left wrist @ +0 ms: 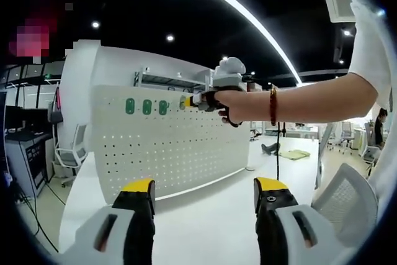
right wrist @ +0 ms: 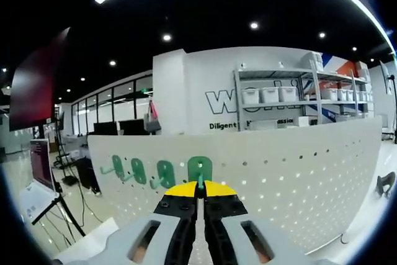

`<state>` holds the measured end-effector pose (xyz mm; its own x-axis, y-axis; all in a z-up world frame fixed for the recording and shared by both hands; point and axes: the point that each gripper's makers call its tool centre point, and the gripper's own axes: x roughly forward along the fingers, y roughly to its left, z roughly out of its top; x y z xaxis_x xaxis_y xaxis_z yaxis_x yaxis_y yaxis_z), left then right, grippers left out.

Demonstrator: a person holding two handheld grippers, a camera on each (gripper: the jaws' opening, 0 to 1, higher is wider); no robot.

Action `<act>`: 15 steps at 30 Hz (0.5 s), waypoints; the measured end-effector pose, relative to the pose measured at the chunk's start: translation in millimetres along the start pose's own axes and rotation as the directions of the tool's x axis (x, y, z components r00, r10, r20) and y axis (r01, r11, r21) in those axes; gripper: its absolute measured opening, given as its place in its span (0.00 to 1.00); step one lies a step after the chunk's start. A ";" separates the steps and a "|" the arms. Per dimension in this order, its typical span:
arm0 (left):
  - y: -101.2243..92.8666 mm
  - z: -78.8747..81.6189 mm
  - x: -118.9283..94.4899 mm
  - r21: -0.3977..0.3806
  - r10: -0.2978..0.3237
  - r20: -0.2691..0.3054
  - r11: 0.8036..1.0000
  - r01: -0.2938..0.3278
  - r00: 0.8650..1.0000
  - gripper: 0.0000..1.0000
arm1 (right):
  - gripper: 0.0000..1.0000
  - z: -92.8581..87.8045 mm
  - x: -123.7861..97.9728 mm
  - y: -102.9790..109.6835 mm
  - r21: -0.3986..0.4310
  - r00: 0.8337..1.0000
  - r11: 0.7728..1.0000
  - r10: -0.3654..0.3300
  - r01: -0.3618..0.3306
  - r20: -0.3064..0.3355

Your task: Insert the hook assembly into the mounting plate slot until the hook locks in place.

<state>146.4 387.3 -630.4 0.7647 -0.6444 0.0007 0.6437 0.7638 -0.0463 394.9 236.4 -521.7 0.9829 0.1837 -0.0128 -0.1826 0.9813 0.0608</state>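
Right claw (right wrist: 200,192) is clenched on a green hook (right wrist: 200,170), pressed against the white pegboard (right wrist: 298,172) beside three hooks (right wrist: 139,170) already mounted there. Left claw (left wrist: 206,189) hangs released above the white table (left wrist: 211,215), facing the pegboard.

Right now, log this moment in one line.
right hand-held gripper: shut on green hook at pegboard | left hand-held gripper: open, idle

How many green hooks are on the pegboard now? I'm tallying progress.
4, in the right gripper view: three already mounted in a row on the pegboard at, and a fourth against the board, gripped by the right claw.
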 end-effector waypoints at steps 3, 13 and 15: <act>1.1 -0.7 0.1 0.004 0.002 -0.005 1.000 -0.002 1.000 0.66 | 0.01 0.2 2.2 -0.5 0.002 1.000 1.000 -0.007 0.007 0.002; 4.5 -4.0 -2.1 -0.007 0.006 -0.013 1.000 -0.006 1.000 0.66 | 0.01 -6.0 11.7 -2.5 0.003 1.000 1.000 -0.023 0.023 -0.016; 5.8 -4.6 -2.7 -0.005 0.009 -0.014 1.000 -0.009 1.000 0.66 | 0.01 -7.3 13.3 -3.2 0.003 0.999 1.000 -0.026 0.026 -0.020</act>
<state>147.9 393.3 -635.3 0.7701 -0.6377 -0.0140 0.6364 0.7697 -0.0510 408.3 236.1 -529.4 0.9866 0.1592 -0.0347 -0.1568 0.9856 0.0630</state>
